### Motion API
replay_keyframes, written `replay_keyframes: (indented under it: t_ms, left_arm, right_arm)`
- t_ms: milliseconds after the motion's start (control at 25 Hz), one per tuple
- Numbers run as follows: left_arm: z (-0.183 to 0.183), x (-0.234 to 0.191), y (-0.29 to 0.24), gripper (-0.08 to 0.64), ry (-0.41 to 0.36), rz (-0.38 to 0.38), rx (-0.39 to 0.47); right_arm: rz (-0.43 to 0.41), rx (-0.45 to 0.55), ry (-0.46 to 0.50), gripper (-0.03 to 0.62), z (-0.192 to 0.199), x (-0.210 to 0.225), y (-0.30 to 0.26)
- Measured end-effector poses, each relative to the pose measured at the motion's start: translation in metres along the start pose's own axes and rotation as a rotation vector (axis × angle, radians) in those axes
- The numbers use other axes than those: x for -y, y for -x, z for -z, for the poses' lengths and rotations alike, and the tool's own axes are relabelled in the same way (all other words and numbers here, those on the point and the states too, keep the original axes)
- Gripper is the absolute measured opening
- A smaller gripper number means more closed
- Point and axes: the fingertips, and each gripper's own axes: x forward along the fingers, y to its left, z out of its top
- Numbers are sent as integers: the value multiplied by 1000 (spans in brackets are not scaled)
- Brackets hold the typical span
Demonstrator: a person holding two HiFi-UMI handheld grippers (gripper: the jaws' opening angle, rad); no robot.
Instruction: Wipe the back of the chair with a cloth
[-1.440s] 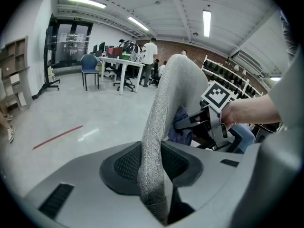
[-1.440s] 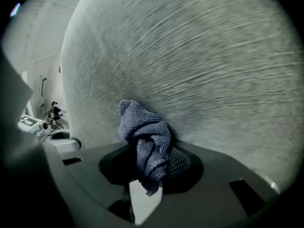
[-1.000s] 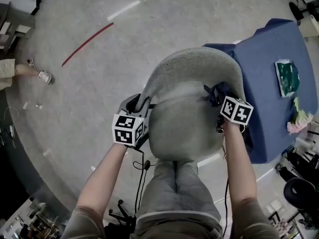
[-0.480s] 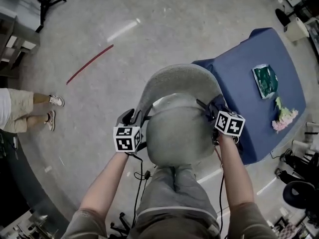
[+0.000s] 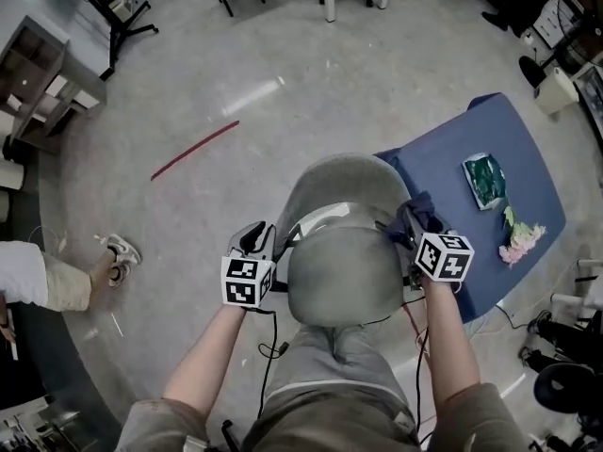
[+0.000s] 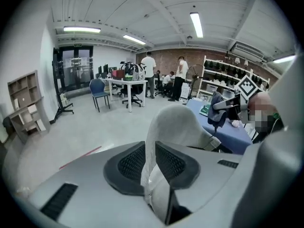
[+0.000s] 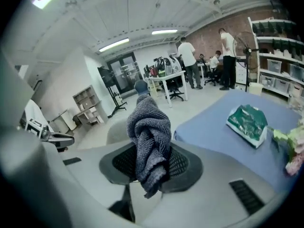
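Bunched, loosely knitted grey cloth (image 7: 148,137), clenched in the right gripper (image 7: 151,167) beside the right edge of the chair (image 5: 344,252), a smooth, rounded grey shell. Thin left edge of that shell pinched in the left gripper (image 6: 149,163), jaws just now closing onto it.

From the head view, the chair (image 5: 344,271) hides its own base and legs, while the tips of the left tongs (image 5: 268,243) and right tongs (image 5: 407,229) cannot be made out beside its rim. A bystander (image 5: 52,281) is cropped at the left edge, one leg and shoe showing. Print on the green packet (image 5: 482,179) lying on the blue bench (image 5: 443,168) is too small to read.
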Motion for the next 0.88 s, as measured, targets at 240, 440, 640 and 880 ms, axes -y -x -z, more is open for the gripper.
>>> replay_keyframes:
  t_ms: [240, 440, 640, 880]
  left_arm:
    - [-52, 2, 47, 58, -51, -31, 87]
    - [-96, 13, 86, 54, -79, 5, 162]
    - [-146, 34, 122, 54, -97, 22, 268]
    - [-204, 50, 168, 48, -148, 2, 382]
  right_arm:
    - [-57, 128, 135, 140, -69, -34, 55]
    - [-108, 243, 220, 140, -123, -70, 108]
    - [-161, 360, 295, 141, -166, -98, 159]
    - [-226, 477, 367, 141, -205, -134, 210]
